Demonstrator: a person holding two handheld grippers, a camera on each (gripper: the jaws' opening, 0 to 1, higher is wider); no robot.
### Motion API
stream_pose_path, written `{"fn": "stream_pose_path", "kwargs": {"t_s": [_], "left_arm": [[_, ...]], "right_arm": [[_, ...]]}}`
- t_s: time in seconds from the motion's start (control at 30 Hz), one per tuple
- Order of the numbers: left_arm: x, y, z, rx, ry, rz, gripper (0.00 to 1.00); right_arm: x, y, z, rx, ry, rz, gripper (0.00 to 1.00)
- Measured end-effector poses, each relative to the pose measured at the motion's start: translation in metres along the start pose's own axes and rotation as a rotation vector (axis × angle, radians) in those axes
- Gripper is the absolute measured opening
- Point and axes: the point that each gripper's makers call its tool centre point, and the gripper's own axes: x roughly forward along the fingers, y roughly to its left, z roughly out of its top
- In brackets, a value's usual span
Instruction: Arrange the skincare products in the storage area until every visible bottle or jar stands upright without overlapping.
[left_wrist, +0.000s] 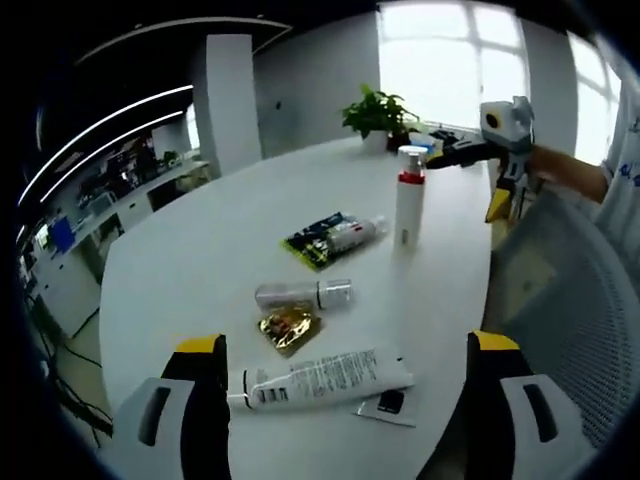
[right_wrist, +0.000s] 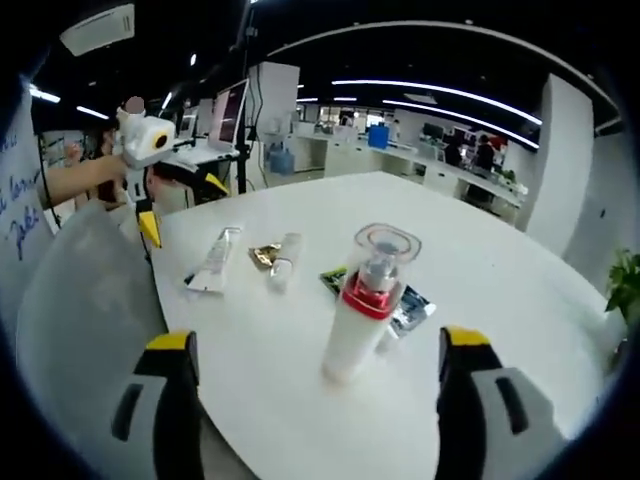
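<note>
An open-plan office with ceiling light strips surrounds a white round table (left_wrist: 200, 270), and a grey mesh chair back (left_wrist: 560, 300) stands at its edge.

In the left gripper view the left gripper (left_wrist: 345, 395) sits low at the table's near edge, jaws spread wide with nothing between them. Just ahead lies a white squeeze tube (left_wrist: 325, 378) on its side, a small white card (left_wrist: 388, 404) touching it. Beyond that are a gold sachet (left_wrist: 286, 326), then a small clear bottle (left_wrist: 303, 294) lying flat, then a dark green packet (left_wrist: 318, 240) with another small bottle (left_wrist: 355, 234) lying on it. Farther off the tall white pump bottle (left_wrist: 409, 198) stands upright, and a potted plant (left_wrist: 378, 115) sits at the far edge.

In the right gripper view the right gripper (right_wrist: 315, 385) is held level just before the pump bottle, which stands between its wide-open, empty jaws without touching them. A person's forearm (left_wrist: 570, 170) holds it out from the table's side.
</note>
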Motion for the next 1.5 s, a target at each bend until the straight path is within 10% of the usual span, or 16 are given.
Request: {"fn": "stream_pose_path", "kwargs": {"t_s": [1.5], "left_arm": [[0.032,0.031,-0.055,0.687,0.468,-0.245,0.41]], "right_arm": [[0.001,0.001,-0.014,0.038,0.024,0.017,1.00]]}}
